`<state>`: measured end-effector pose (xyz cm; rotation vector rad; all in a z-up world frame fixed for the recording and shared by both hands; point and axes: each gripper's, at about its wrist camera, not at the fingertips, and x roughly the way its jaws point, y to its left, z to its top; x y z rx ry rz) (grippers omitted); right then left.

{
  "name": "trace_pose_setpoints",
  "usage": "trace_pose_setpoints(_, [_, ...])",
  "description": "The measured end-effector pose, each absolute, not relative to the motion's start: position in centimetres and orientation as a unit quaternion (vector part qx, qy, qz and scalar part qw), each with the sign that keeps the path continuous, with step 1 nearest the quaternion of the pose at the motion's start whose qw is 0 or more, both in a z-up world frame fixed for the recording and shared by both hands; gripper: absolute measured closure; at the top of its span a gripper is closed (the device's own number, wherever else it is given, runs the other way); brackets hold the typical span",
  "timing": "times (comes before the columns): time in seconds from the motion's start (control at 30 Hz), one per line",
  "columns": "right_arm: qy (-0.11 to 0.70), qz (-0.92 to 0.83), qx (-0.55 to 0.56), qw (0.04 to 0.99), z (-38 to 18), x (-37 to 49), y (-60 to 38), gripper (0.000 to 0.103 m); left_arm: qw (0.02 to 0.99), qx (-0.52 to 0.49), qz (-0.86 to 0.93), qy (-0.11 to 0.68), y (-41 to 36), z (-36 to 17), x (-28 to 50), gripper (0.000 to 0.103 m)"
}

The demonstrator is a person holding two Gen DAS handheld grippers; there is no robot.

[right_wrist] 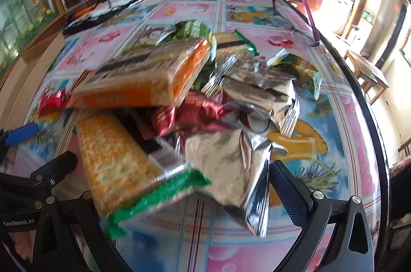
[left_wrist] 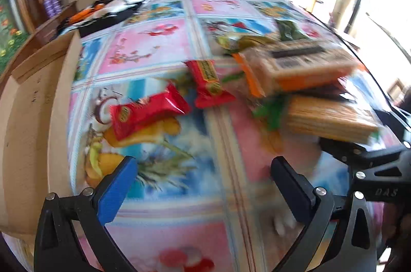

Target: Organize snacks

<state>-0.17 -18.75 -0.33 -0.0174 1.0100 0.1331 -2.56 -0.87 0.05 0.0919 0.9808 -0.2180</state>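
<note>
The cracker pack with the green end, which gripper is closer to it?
Right. The cracker pack lies between the open jaws of the right gripper. The left gripper hangs open over bare tablecloth, off to the pack's left.

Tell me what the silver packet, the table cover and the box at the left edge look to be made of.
Silver packet: likely metallised foil film, given its mirror-like creases and crimped, serrated ends.
Table cover: seemingly glossy printed plastic or oilcloth; it shows sheen and lies flat, though blur leaves this open.
Box: probably plain cardboard, matte brown with a folded flap.
</note>
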Motion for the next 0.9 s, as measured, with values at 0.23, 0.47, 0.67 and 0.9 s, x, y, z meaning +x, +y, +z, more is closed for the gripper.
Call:
trace_pose_setpoints(0.23, [0.490,0.165,0.040,0.855,0.1,-3.9,-20.7,0.001,0.881,0.009,-0.137,0.453,1.2,1.1,-5.1,0.003])
trace_pose_setpoints(0.47, [0.449,0.230,0.051,0.862,2.9,-7.3,-21.4,0.011,0.883,-0.005,-0.149,0.444,1.7,1.2,-5.9,0.008])
trace_pose_setpoints(0.67, [0.445,0.264,-0.003,0.856,4.4,-7.1,-17.8,0.028,0.891,-0.028,-0.149,0.427,2.7,1.8,-6.4,0.016])
trace_pose_setpoints(0.9, [0.480,0.249,-0.044,0.840,1.6,-2.0,-16.1,0.041,0.900,-0.028,-0.148,0.409,2.9,2.4,-7.2,0.021])
